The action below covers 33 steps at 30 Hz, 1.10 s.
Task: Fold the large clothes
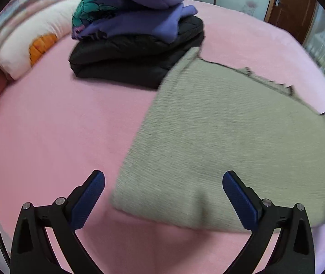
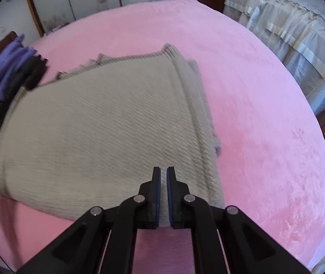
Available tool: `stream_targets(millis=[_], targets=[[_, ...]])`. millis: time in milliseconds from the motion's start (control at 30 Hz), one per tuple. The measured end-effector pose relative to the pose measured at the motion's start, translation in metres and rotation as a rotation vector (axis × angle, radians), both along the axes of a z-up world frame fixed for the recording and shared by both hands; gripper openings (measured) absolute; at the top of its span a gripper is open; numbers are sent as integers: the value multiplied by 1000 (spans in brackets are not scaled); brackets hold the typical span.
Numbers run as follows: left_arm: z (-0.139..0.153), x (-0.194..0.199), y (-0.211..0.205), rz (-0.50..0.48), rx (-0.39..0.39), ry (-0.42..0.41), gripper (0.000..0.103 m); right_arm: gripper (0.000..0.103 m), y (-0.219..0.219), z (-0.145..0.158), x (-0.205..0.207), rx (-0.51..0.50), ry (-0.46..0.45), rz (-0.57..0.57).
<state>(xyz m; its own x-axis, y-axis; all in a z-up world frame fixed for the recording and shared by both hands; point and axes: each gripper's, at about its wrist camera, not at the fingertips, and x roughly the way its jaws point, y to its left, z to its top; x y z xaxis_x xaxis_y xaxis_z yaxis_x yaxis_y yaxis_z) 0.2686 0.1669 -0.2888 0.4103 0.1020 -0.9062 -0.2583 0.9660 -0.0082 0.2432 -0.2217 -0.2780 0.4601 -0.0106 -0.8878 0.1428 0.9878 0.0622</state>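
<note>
Two claws hang over the beige knit garment [image 1: 231,137], which lies folded flat on the pink bed [image 1: 59,125], just beside the stack of folded clothes [image 1: 135,45]. The left claw [image 1: 163,196] stands wide apart over the garment's near fold, holding nothing. The right claw [image 2: 163,194] is drawn together above its near edge, apparently empty. The knit looks soft, thick and limp; it should sag if lifted, so both near corners seem the best hold.
</note>
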Motion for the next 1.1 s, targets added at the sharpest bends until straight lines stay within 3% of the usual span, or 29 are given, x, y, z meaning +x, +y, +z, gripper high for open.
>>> stream_targets(millis=[167,333,567,767,1100], targets=[[7,-9,-4,58,-201,43,103,5,23,35,14,71,-75,58],[-7,-24,0,144,-378,82,103,5,54,60,33,80,-158,161],[-44,-50,17,238,-596,72,102,5,91,62,44,88,-183,251],[-73,-58,25,244,-687,24,101,5,108,41,43,89,-150,263],[-96,-45,34,250,-718,-15,101,5,125,21,35,122,-130,258]])
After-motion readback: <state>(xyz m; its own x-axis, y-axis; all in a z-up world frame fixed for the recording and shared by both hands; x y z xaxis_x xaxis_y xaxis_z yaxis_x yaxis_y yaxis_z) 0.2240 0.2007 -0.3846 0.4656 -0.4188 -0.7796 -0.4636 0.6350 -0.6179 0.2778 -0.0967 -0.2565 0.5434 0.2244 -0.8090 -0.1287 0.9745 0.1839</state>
